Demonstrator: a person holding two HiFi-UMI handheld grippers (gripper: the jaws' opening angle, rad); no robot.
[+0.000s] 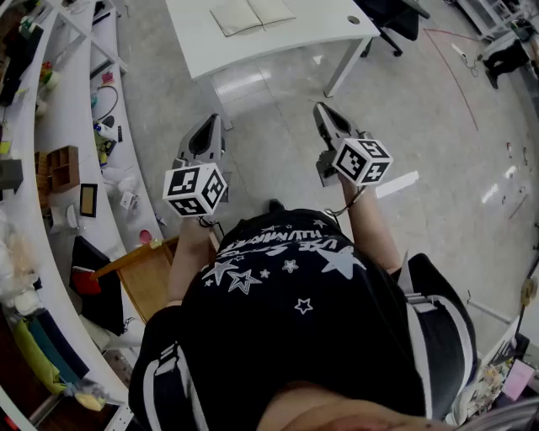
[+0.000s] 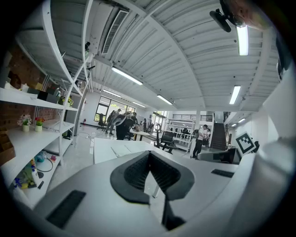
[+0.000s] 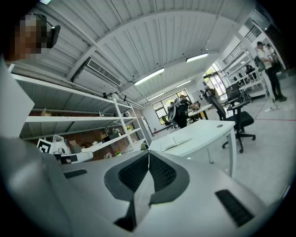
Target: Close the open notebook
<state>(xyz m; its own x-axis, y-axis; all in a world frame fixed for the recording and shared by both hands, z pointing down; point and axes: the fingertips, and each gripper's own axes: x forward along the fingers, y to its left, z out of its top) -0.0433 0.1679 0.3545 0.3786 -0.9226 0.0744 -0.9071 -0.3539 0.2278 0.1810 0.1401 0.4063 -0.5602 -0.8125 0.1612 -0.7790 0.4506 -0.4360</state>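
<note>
Nothing is done yet. The notebook (image 1: 253, 14) lies open, its pages seemingly flat, on the white tabletop (image 1: 328, 25), well ahead of the left hand-held gripper (image 1: 205, 126) and right hand-held gripper (image 1: 325, 114). Both are closed on nothing. The approach and the closing are still to do.

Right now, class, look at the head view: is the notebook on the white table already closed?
No, the notebook lies open on the white table, with both pages spread flat.
</note>
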